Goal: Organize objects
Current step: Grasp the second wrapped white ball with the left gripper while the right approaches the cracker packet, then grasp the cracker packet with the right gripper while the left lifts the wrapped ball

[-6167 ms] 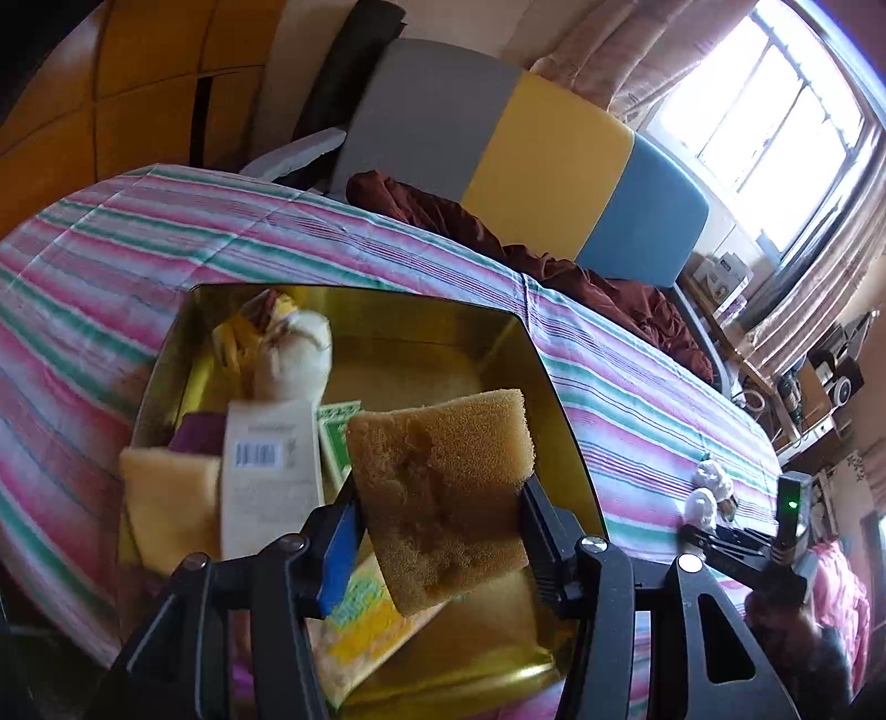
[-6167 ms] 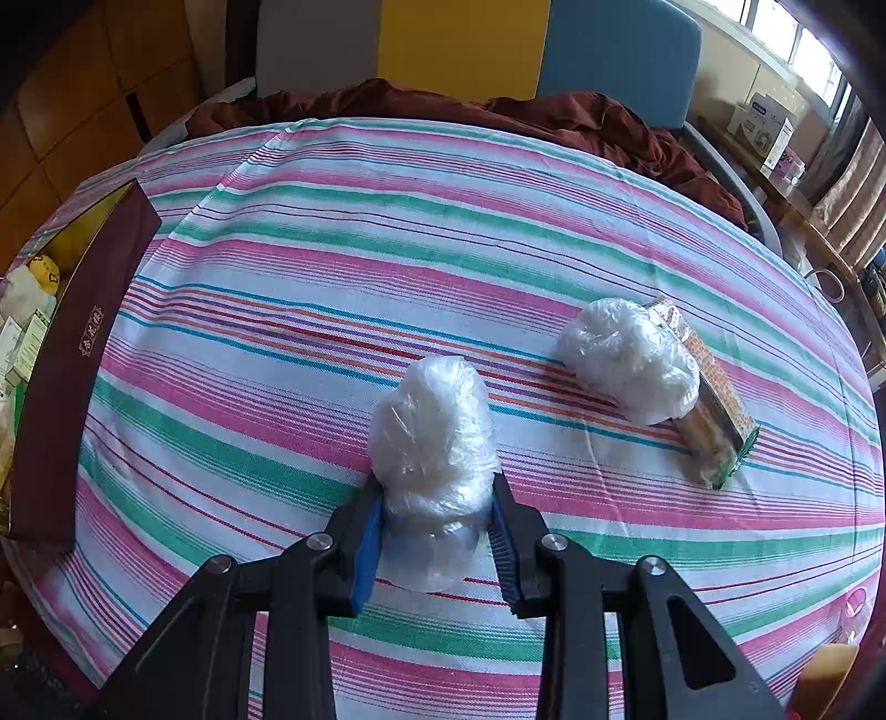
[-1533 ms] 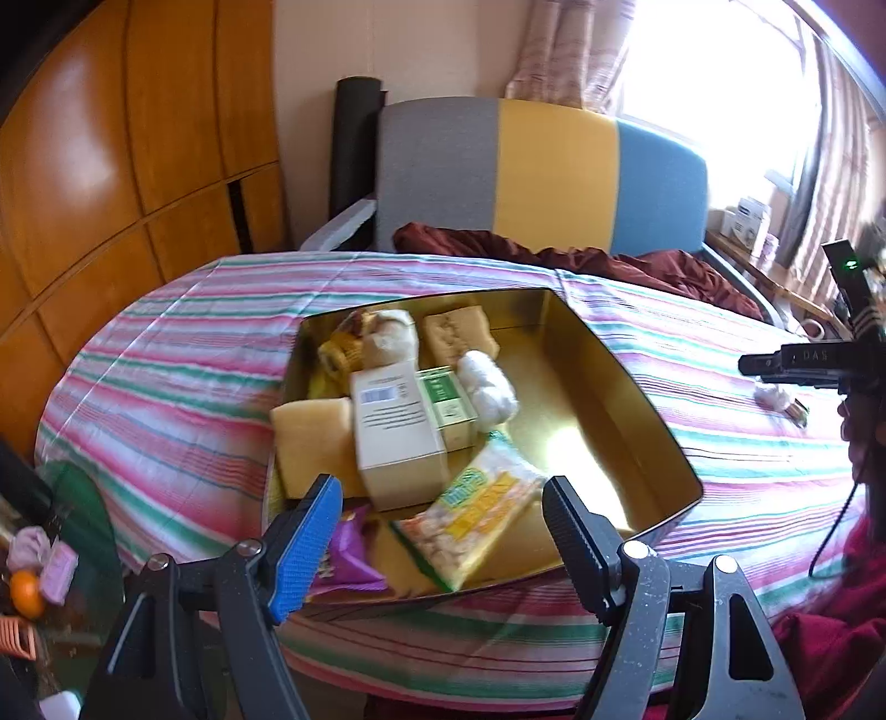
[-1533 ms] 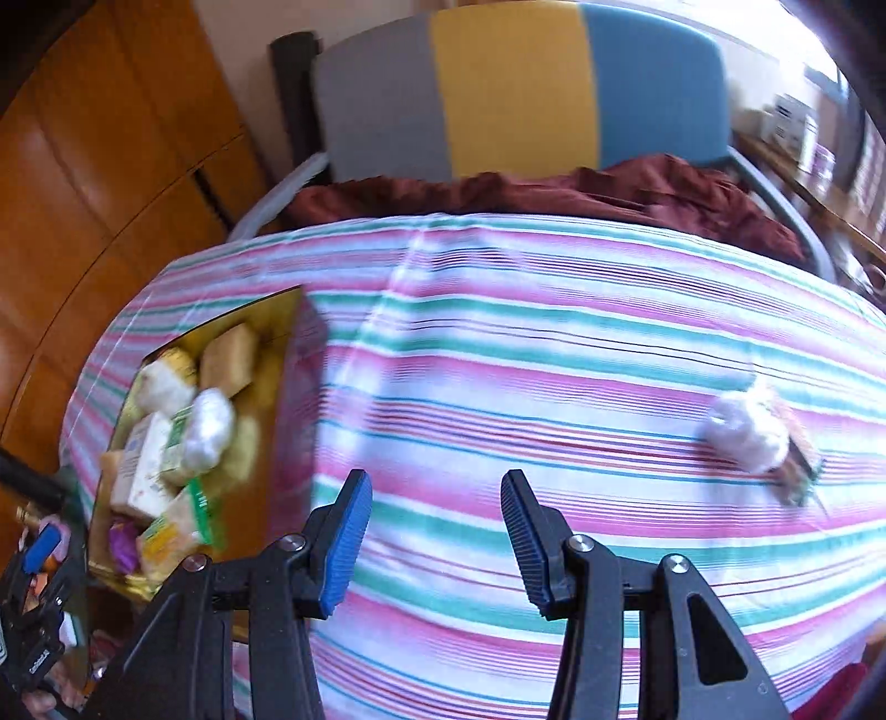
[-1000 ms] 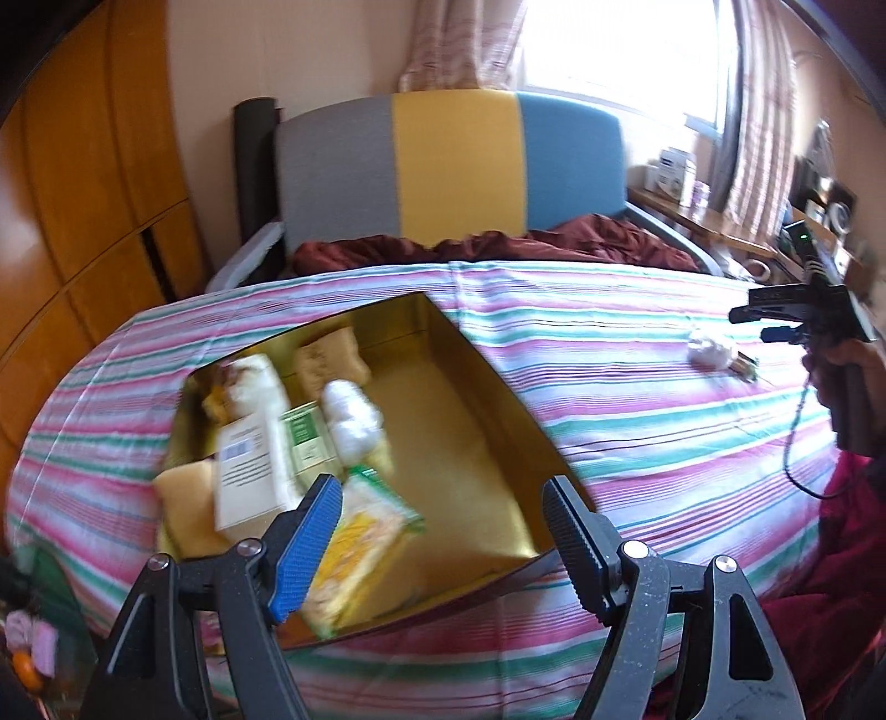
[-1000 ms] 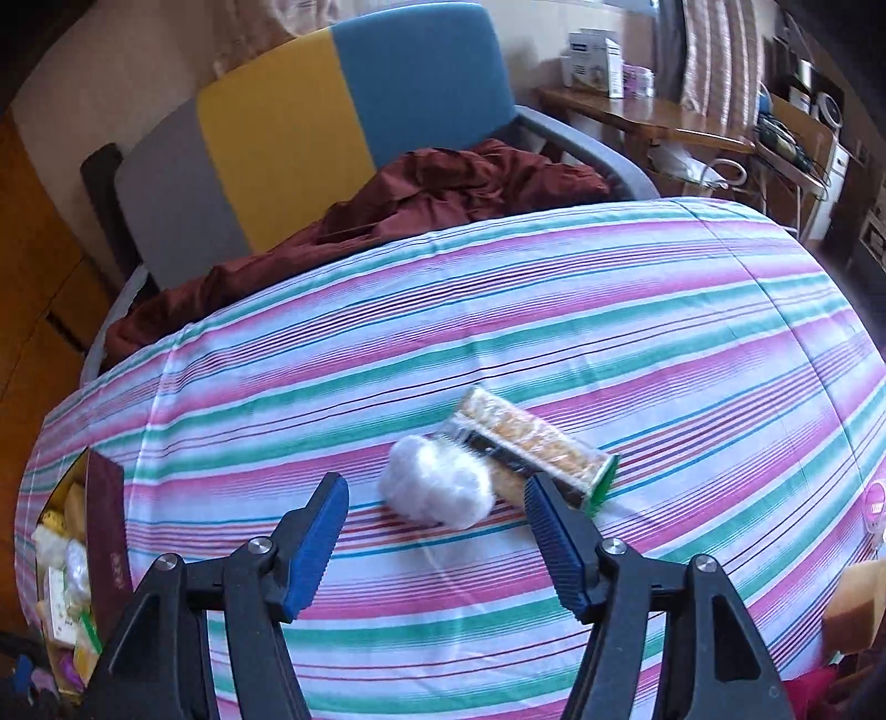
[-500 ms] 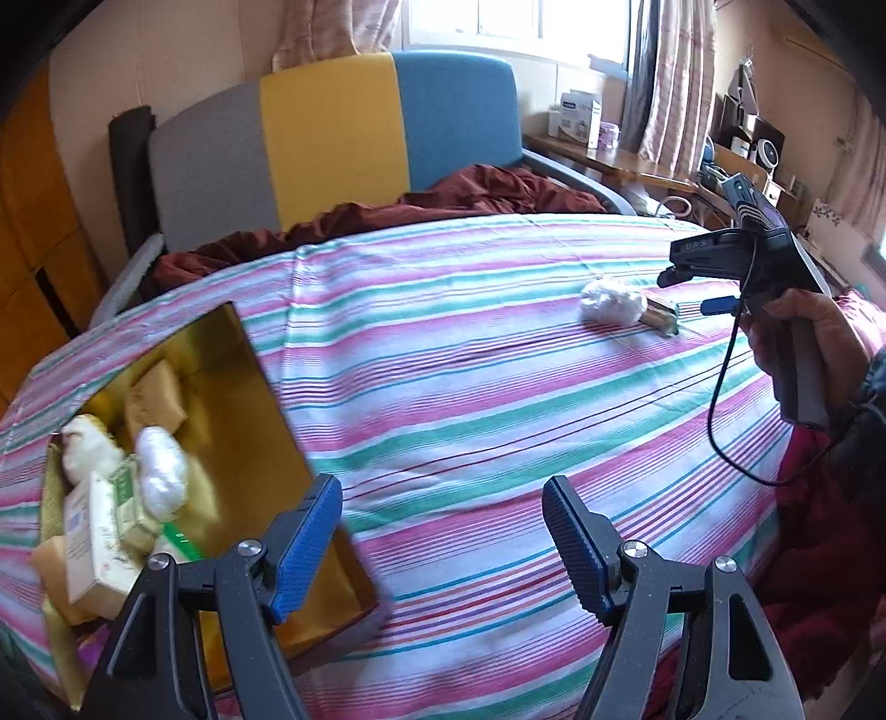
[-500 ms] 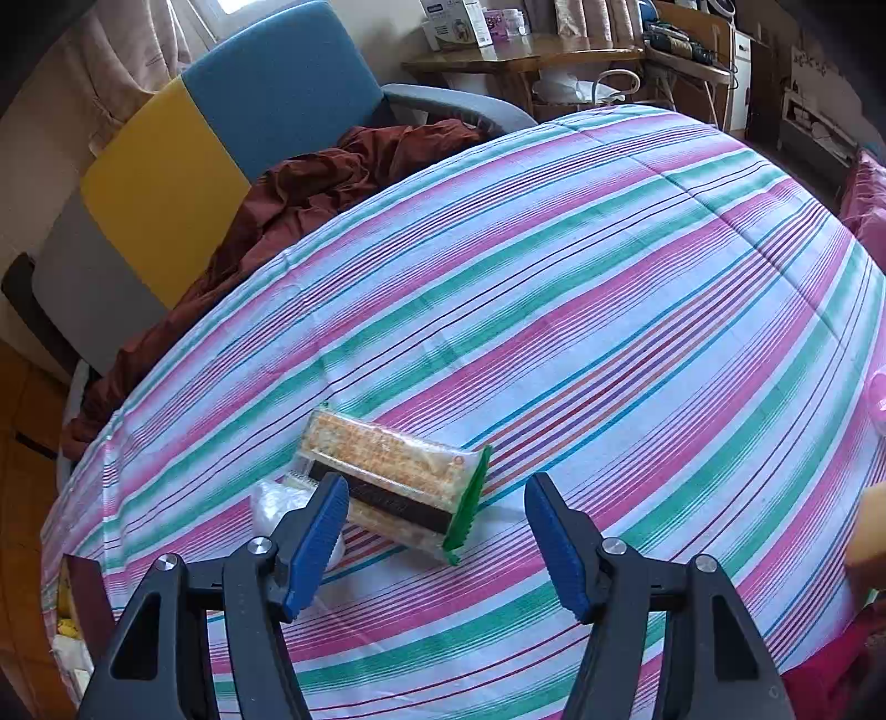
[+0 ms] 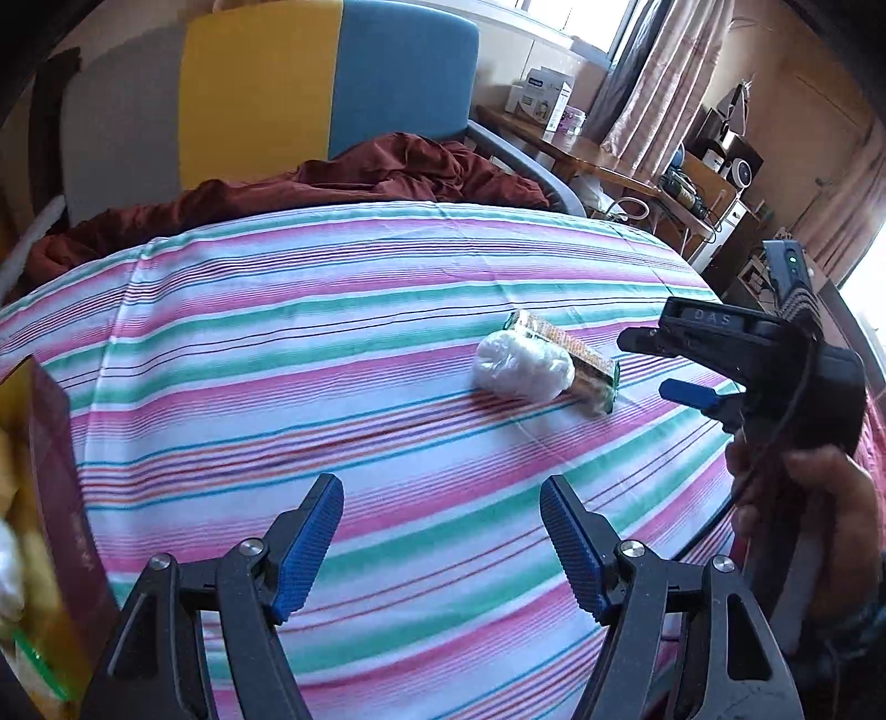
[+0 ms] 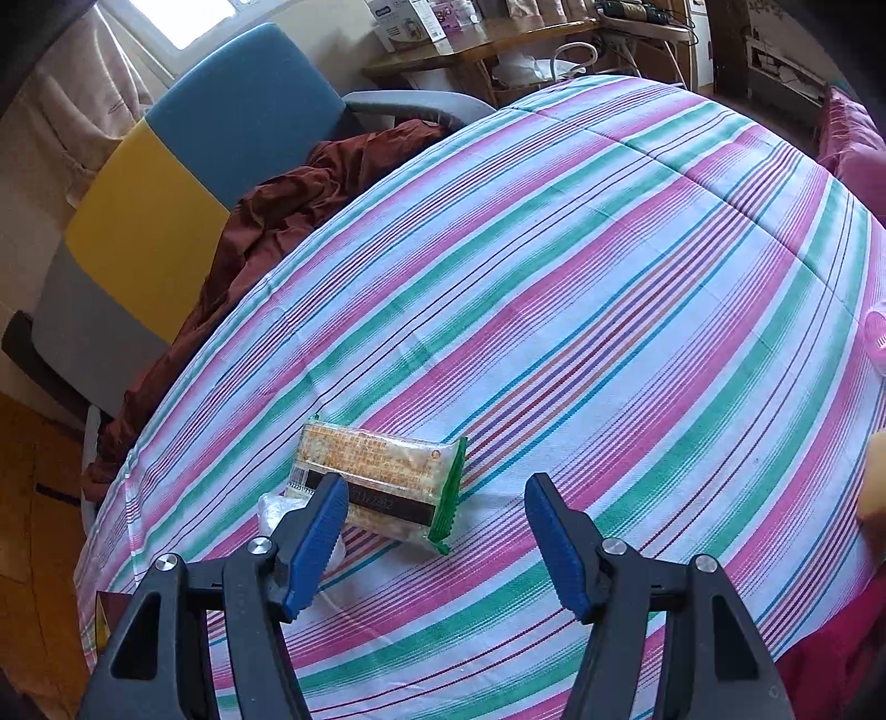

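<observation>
A white plastic-wrapped ball (image 9: 523,366) lies on the striped tablecloth against a snack packet with a green end (image 9: 576,357). In the right wrist view the snack packet (image 10: 382,476) lies just ahead of my left fingertip, and the ball (image 10: 277,512) is mostly hidden behind that finger. My right gripper (image 10: 437,531) is open and empty, hovering over the packet; it also shows in the left wrist view (image 9: 664,365). My left gripper (image 9: 443,531) is open and empty above the near part of the cloth. The gold box (image 9: 50,526) with several items is at the left edge.
A striped cloth (image 9: 332,332) covers the round table. A grey, yellow and blue sofa (image 9: 277,83) with a dark red blanket (image 9: 360,177) stands behind it. A wooden side table (image 10: 498,39) with boxes is at the back right.
Both grippers have released their items into the box and swung right. The right gripper has closed in on the snack packet and ball; the left view now faces them too.
</observation>
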Motion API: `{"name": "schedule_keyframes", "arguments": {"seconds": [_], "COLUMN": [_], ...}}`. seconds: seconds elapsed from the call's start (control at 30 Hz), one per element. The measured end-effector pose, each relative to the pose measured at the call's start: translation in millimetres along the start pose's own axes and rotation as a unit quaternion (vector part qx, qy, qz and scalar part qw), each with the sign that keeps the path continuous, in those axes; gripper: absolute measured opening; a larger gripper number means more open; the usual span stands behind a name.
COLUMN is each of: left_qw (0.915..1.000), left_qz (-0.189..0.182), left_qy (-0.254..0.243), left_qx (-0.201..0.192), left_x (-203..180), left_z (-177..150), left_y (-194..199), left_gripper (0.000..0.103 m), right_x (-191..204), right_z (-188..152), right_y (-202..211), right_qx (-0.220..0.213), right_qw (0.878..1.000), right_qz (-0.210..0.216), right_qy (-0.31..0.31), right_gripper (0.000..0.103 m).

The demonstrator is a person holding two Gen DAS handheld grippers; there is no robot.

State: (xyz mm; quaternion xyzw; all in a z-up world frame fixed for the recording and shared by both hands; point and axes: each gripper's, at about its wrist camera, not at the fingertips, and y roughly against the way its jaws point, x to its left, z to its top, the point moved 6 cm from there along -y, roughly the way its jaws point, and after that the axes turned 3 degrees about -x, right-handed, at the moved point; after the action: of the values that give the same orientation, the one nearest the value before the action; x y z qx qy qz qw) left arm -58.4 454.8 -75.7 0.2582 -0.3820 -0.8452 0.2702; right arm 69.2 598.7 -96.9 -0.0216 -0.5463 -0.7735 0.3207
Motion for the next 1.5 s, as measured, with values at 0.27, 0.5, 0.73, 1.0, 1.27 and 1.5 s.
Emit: {"name": "schedule_keyframes", "arguments": {"seconds": [0.27,0.5,0.73,1.0,1.27,1.5], "left_qw": [0.9995,0.9994,0.9992,0.9989,0.9984,0.9985], "left_qz": [-0.015,-0.004,-0.023,-0.026,-0.033,-0.033], "left_qy": [0.025,0.029,0.017,-0.018,-0.031,-0.031], "left_qx": [0.015,0.020,0.027,0.033,0.034,0.030], "left_x": [-25,-37,-24,-3,10,16], "left_z": [42,54,32,-35,-86,-96], "left_y": [-61,-106,-98,-38,5,13], "left_gripper": [0.080,0.082,0.040,0.040,0.040,0.040], "right_x": [-3,0,-2,8,51,82], "right_z": [-1,0,0,-6,-20,-20], "right_y": [0,-1,-2,-9,-20,-46], "right_qx": [0.011,0.015,0.017,0.026,0.024,0.036], "right_qw": [1.000,0.999,0.999,0.999,0.985,0.934], "right_qz": [0.016,0.029,0.027,0.013,-0.029,-0.096], "right_qy": [-0.019,-0.024,-0.024,0.014,0.168,0.341], "right_gripper": [0.067,0.067,0.067,0.067,0.075,0.082]}}
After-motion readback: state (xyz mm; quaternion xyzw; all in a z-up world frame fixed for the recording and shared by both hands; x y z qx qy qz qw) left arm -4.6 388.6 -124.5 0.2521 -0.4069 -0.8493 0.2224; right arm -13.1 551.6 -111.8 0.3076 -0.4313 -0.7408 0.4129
